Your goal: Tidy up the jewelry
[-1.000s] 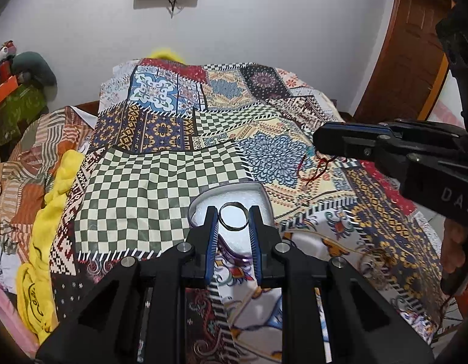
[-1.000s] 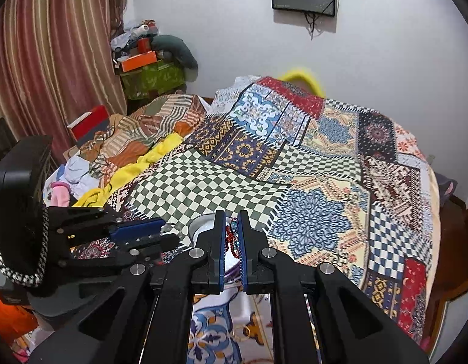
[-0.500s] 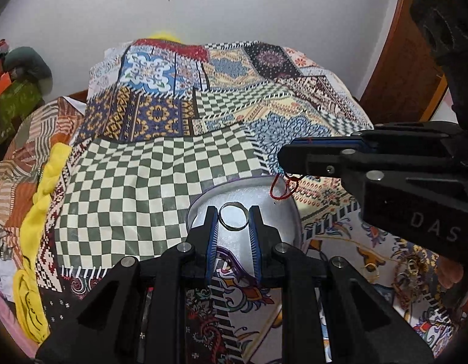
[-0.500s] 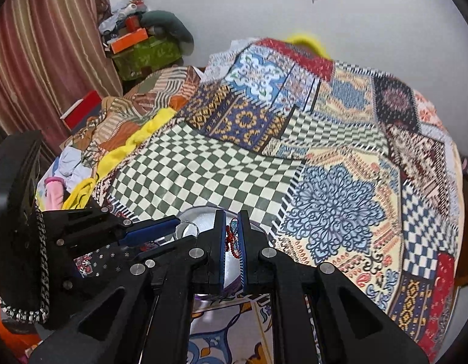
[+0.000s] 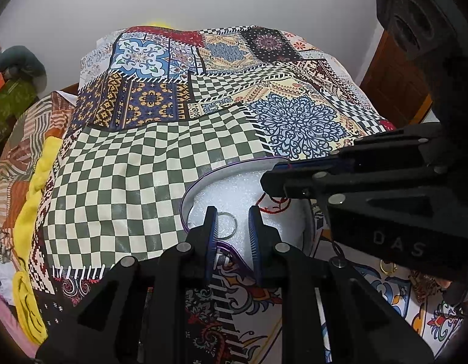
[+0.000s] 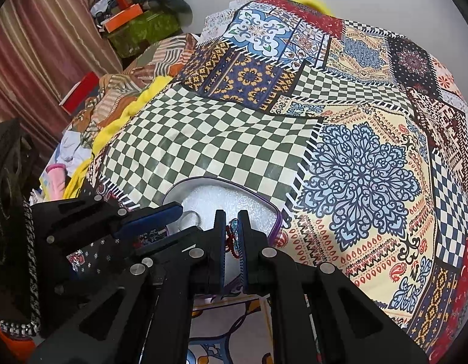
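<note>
Both grippers have descended: our left gripper (image 5: pixel 232 227) grasps the thin silver metal ring (image 5: pixel 226 225), our right gripper (image 6: pixel 231 236) clenches the limp red beaded string (image 6: pixel 230 238) by its strand, above the white foam-lined box (image 5: pixel 234 188).

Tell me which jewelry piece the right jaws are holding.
The red beaded string, pinched in the right gripper; the silver ring sits between the left jaws.

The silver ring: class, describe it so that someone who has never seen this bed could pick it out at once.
Start at the patchwork bedspread and find the white, purple-edged tray below its green checked patch. Two grippers meet over the tray. The silver ring is the plain metal hoop between the left gripper jaws, unlike the red beaded string hanging from the right gripper.
</note>
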{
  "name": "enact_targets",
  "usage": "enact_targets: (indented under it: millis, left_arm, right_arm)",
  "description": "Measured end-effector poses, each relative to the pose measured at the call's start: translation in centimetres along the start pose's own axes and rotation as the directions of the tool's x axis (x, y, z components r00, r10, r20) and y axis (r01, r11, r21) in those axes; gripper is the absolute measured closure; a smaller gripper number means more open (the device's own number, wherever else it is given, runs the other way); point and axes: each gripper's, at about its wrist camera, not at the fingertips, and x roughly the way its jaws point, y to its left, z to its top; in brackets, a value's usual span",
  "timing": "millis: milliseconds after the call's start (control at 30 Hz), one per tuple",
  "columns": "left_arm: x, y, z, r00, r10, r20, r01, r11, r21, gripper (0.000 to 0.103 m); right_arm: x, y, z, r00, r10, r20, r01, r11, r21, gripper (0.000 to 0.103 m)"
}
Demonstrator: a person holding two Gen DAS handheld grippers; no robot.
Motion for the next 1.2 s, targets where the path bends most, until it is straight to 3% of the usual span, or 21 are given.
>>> enact_targets:
  millis: [167, 333, 833, 1033, 1200]
  left_arm:
    - [-0.6, -0.2, -0.1, 1.000, -0.002, 0.001, 0.002, 1.000, 0.003, 0.084]
    - [-2.2, -0.2, -0.5, 1.000, -0.001, 0.013, 0.001, 1.000, -0.006, 0.083]
    - [-9.3, -1.7, -0.9, 0.997, -0.001, 0.079, 0.002, 1.000, -0.014, 0.070]
    - [-11.0, -4.0, -1.7, 0.996, -0.021, 0.083, 0.019, 1.000, 0.023, 0.066]
    - [-11.0, -5.8, -2.8, 0.998, -0.045, 0.052, 0.043, 0.998, 0.042, 0.065]
  right_arm:
    - [-0.3, -0.2, 0.1, 1.000, 0.018, -0.014, -0.018, 1.000, 0.021, 0.095]
    - [-2.0, 0.3, -0.1, 1.000, -0.006, 0.018, 0.005, 1.000, 0.008, 0.076]
    - [-11.2, 1.6, -3.2, 0.971, -0.123, 0.206, 0.130, 0.991, -0.022, 0.075]
    - [-13.3, 0.4, -5.3, 0.962, -0.153, 0.225, 0.153, 0.988, 0.018, 0.074]
    - [-14.0, -1.5, -7.6, 0.952, -0.207, 0.226, 0.201, 0.978, 0.053, 0.064]
